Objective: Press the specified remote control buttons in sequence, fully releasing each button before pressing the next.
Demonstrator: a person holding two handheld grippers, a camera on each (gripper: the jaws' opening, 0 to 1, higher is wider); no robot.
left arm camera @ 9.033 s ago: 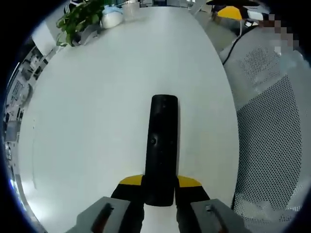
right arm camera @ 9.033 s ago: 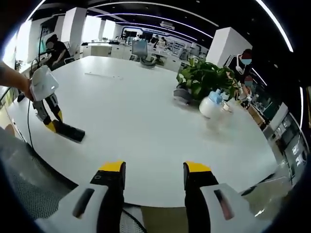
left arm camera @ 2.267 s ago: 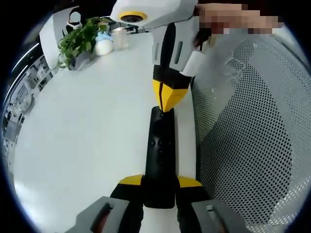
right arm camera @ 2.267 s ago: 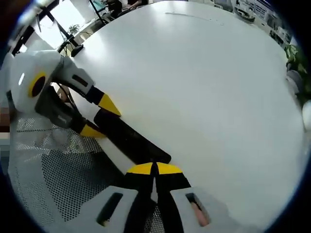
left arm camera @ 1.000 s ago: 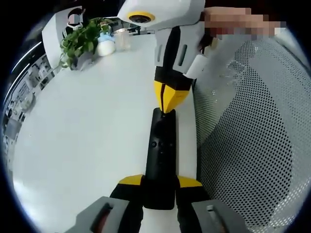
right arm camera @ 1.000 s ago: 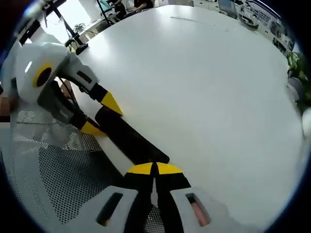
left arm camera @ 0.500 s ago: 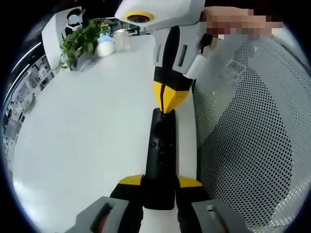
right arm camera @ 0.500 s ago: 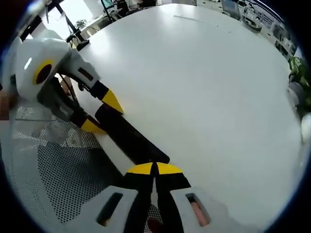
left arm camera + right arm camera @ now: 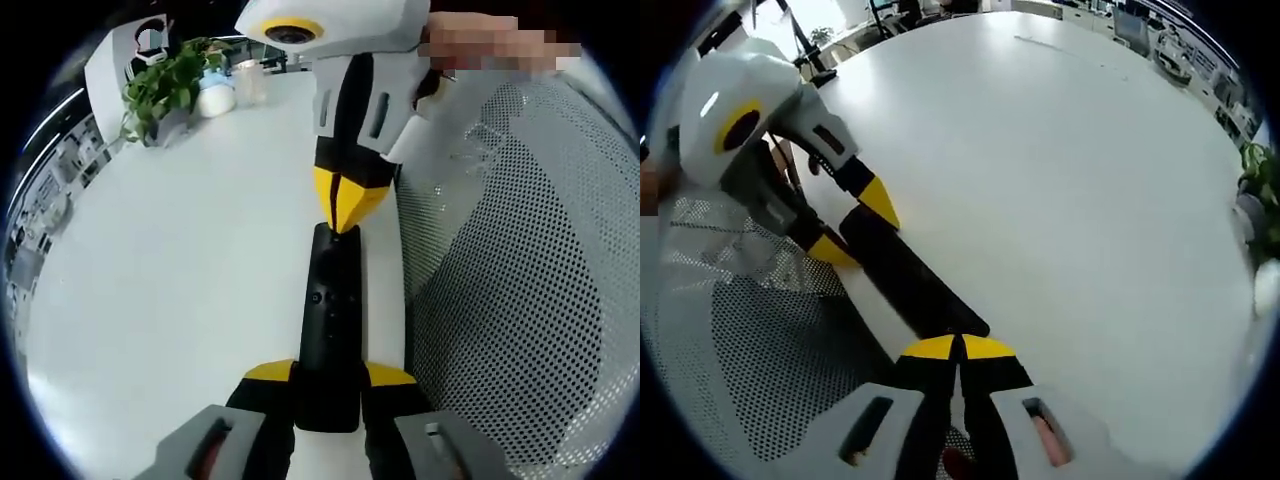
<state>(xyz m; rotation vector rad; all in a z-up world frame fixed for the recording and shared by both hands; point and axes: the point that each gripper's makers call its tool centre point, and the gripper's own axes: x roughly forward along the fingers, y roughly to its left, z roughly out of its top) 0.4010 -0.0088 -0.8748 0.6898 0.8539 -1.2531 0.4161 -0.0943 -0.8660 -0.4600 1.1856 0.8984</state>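
Note:
A long black remote (image 9: 330, 320) lies lengthwise in the left gripper view, its near end clamped between the yellow tips of my left gripper (image 9: 330, 372). My right gripper (image 9: 343, 205) comes down from the top, jaws shut together, its yellow tips meeting the remote's far end. In the right gripper view my right gripper (image 9: 960, 347) is shut with nothing between its jaws, tips at the end of the remote (image 9: 905, 275). The left gripper (image 9: 853, 232) holds the other end at the left. The remote sits at the edge of the white table (image 9: 180, 260).
A white mesh chair (image 9: 520, 300) lies right beside the table edge, also seen as the mesh chair (image 9: 760, 350). At the table's far end stand a green plant (image 9: 160, 80), a white bottle (image 9: 215, 97) and a cup (image 9: 250, 80). A hand (image 9: 490, 45) holds the right gripper.
Nine seconds ago the right gripper was open and far off; since then it has shut and come to the remote's far end. Over the last second only the views shifted slightly.

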